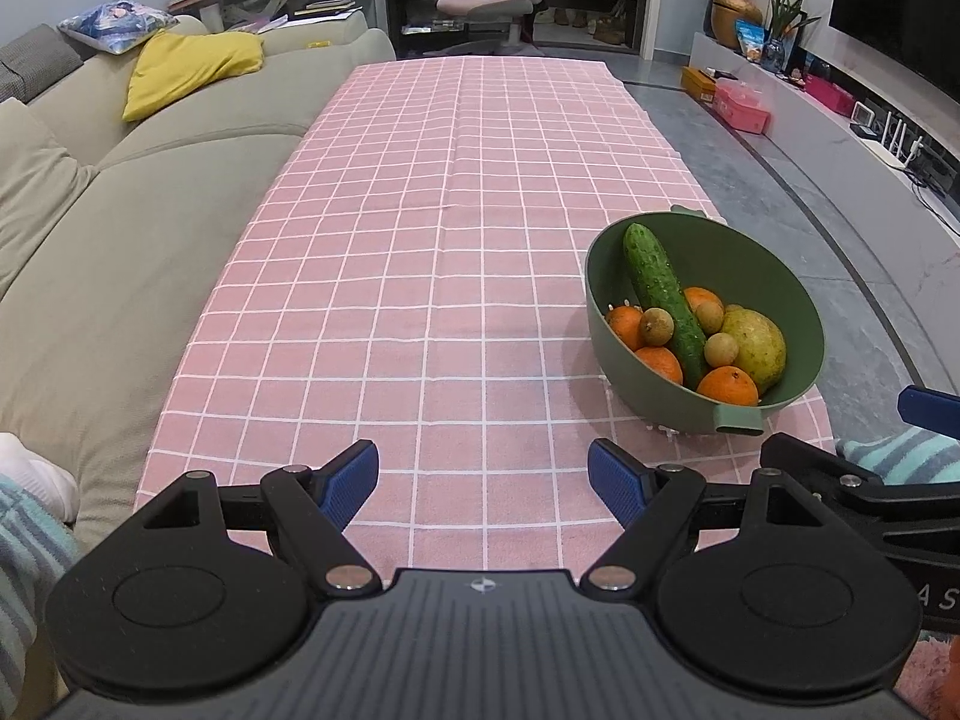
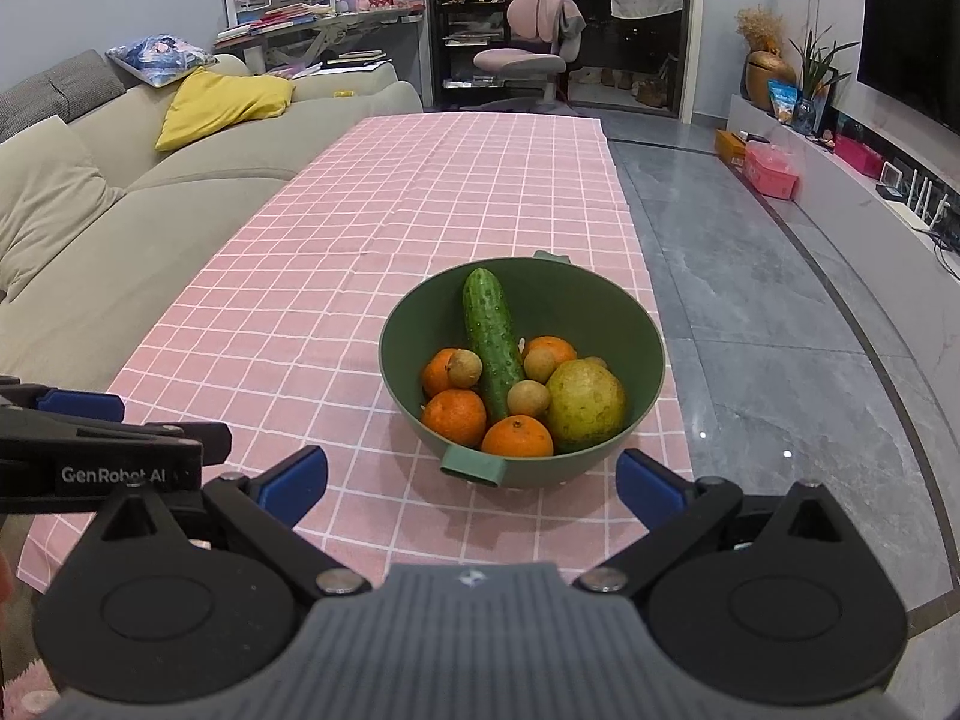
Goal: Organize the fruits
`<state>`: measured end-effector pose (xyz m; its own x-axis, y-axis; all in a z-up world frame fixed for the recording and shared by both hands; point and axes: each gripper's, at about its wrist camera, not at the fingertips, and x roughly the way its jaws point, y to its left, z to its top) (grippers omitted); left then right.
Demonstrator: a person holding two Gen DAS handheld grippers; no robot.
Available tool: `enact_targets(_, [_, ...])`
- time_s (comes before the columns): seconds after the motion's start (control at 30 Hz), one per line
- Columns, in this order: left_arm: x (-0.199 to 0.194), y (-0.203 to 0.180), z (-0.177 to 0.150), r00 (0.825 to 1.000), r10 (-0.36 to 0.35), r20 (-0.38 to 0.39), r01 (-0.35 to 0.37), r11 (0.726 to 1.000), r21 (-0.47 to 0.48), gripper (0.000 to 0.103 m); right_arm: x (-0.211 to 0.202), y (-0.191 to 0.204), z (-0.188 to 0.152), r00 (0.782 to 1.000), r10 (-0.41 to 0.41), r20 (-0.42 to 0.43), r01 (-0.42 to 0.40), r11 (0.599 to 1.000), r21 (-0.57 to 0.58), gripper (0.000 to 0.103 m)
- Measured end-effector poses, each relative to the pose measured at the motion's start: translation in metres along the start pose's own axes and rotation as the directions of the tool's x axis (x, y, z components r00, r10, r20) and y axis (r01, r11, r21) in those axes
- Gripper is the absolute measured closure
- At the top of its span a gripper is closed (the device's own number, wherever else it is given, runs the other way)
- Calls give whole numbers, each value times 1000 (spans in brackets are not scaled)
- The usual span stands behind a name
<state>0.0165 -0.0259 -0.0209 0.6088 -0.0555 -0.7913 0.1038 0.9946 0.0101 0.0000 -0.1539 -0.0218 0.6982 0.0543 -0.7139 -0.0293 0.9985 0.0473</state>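
**Full green bowl at the table's right edge, both grippers empty**

A long table under a pink checked cloth (image 1: 420, 240) runs away down the room, with a grey sofa (image 1: 120, 180) along its left edge and grey floor tiles (image 2: 750, 300) off its right edge. Near the right edge, towards the near end, sits a green bowl (image 2: 636, 324) with a small tab handle facing the near end.

Inside the bowl a cucumber (image 2: 492, 342) lies lengthwise, its far tip leaning against the far wall. Four oranges sit around it; the nearest orange (image 2: 517, 437) is just behind the handle. A yellow-green pear (image 2: 585, 402) rests against the right side, touching that orange. Small brown round fruits, longans by the look of them (image 2: 528, 398), nestle between cucumber and pear.

The left gripper (image 1: 483, 480) hovers over the near end of the cloth, blue pads spread apart, nothing between them. The right gripper (image 2: 471, 477) sits just short of the bowl's handle, jaws also wide and empty, the bowl framed between them.
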Motion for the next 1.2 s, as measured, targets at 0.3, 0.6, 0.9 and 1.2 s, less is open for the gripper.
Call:
enact_targets(0.3, [-1,3,1,1000,6,-6,-6,1000,-8,10,0,1,-1,1000,-2,3,2,1000,-4,4])
enact_targets(0.6, [-2,6,1,1000,9,-6,-9,1000,-11,10,0,1,0,1000,0,2,0,1000,-8,4])
enact_targets(0.9, [-2,7,0,1000,11,-6,-11,1000,-12,10,0,1,0,1000,0,2,0,1000,-8,4])
enact_targets(1.2, [-3,8,0,1000,19,-9,-19,1000,-17,10,0,1,0,1000,0,3,0,1000,-8,4])
